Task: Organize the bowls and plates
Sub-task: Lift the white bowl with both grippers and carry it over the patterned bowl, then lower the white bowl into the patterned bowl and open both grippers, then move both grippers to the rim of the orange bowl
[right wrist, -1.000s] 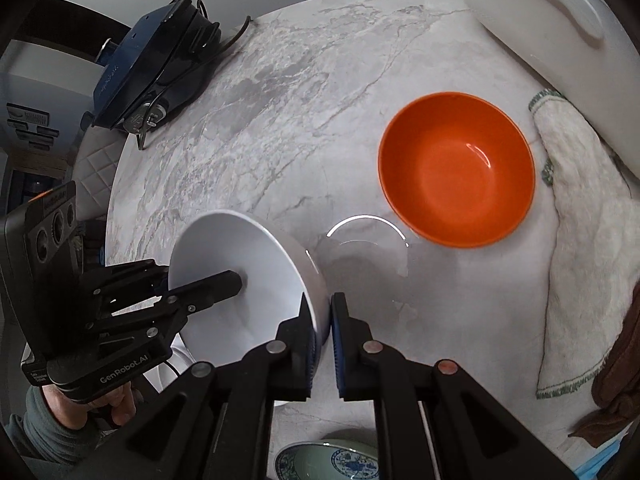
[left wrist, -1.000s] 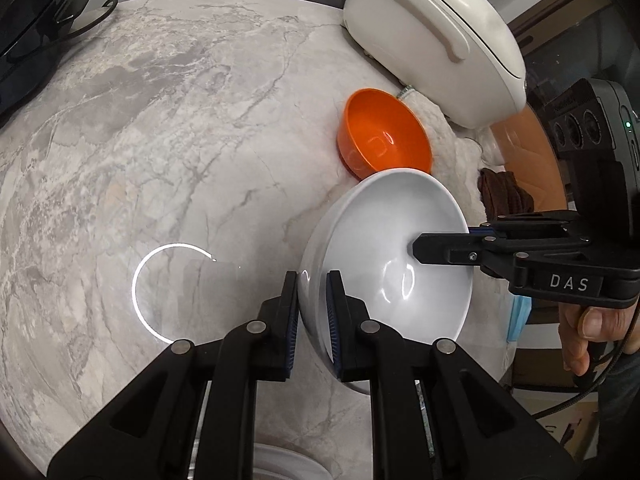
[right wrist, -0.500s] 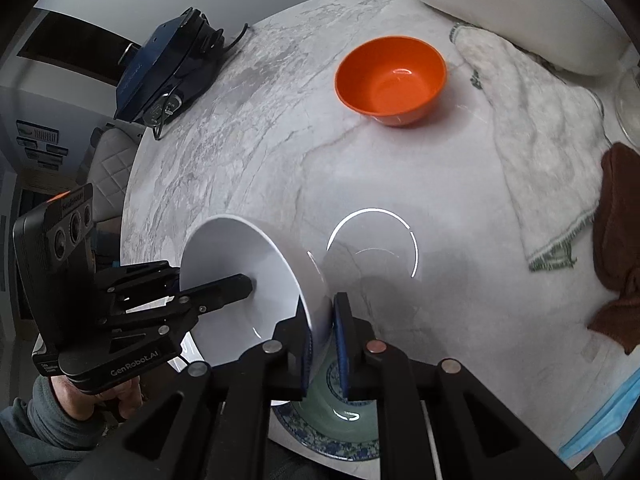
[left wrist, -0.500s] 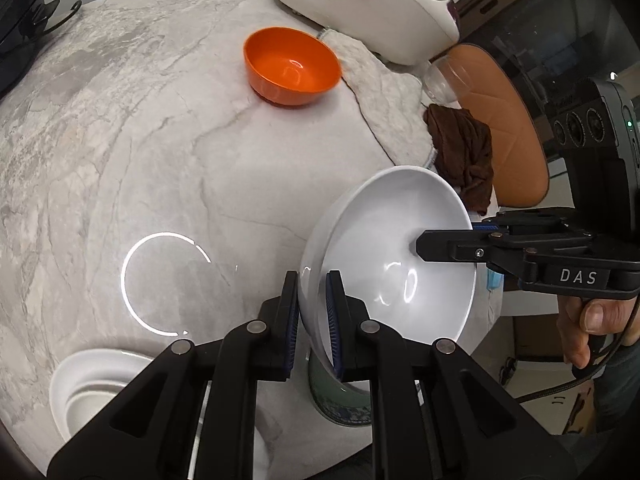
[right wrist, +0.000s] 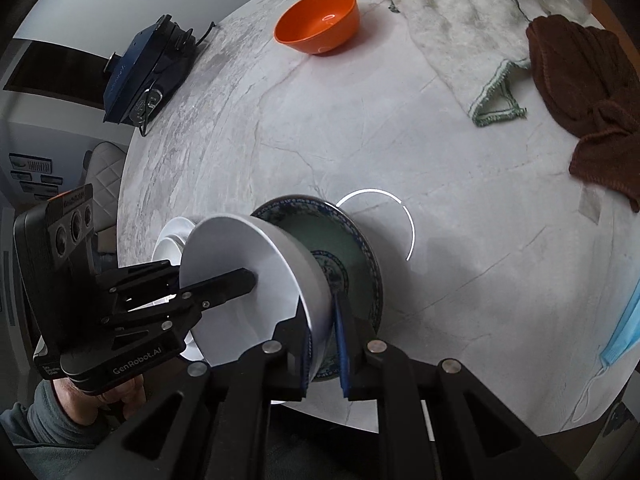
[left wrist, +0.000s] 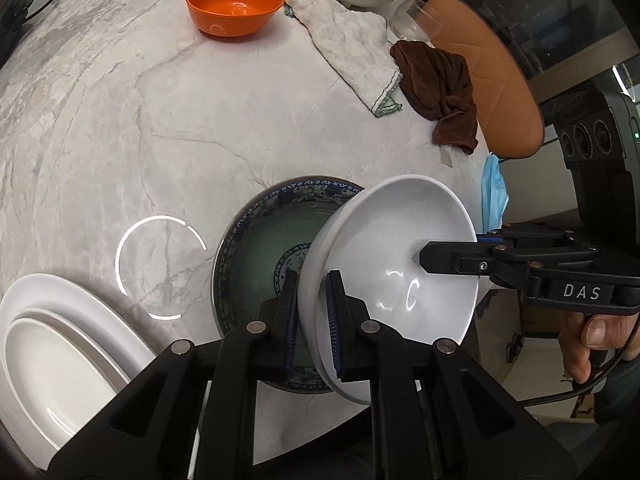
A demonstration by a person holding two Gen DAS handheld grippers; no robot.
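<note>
A glossy white bowl, smooth and round with a thick rim, hangs tilted at the lower centre of both views, above a wider bowl of pale green glaze with a blue patterned band around its rim. In the left wrist view the left claw is clenched on the white bowl's near rim, its ribbed blue pads on either side of the wall. The right claw comes in from the right edge and grips the opposite rim, one matte black finger lying inside the bowl. In the right wrist view the same holds mirrored: the right claw pinches the rim at lower centre, and the left claw reaches in from the lower left.

The bench is a round slab of pale grey marble with fine veins and a polished face. An orange bowl, shiny and plastic-looking, stands near the top of the frame. Two stacked white oval plates lie at the lower left. A nubbly off-white cloth with green stitched edging and a crumpled brown cloth lie at the upper right.
</note>
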